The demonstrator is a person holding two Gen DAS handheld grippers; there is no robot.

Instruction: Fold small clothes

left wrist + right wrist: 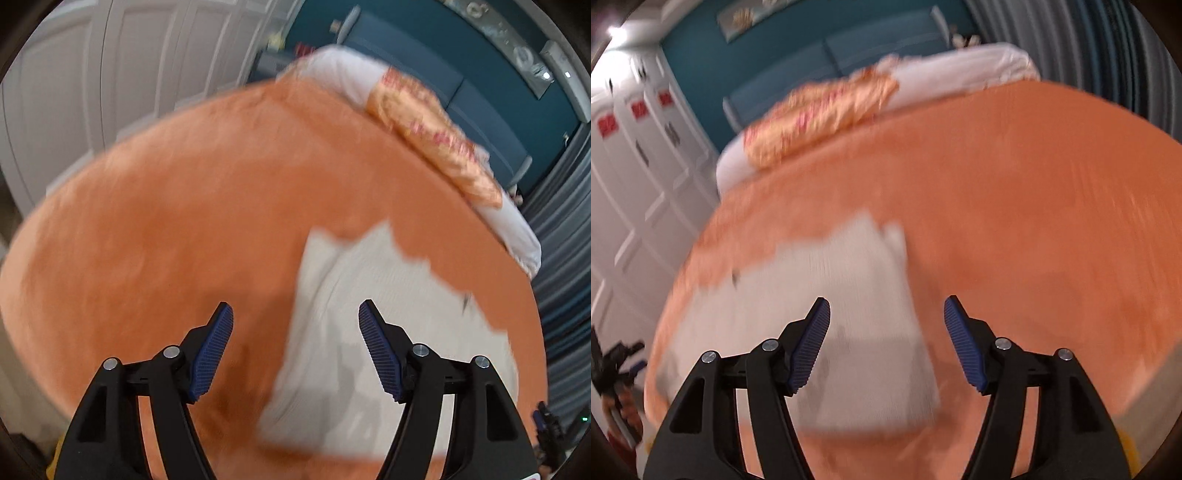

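Both our grippers spread, holding nothing.
The white garment [354, 332] lay on the orange bedspread [184, 221], at one o'clock of our left gripper [295, 314], eleven o'clock of our right gripper [886, 310].

Orange bed cover [184, 221]: matt, fuzzy cloth. White garment [369, 332]: thin matt cloth, blurred. Left gripper [295, 317] and right gripper [886, 314]: matt black plastic, ribbed blue pads [809, 350], shiny metal pins [419, 349].
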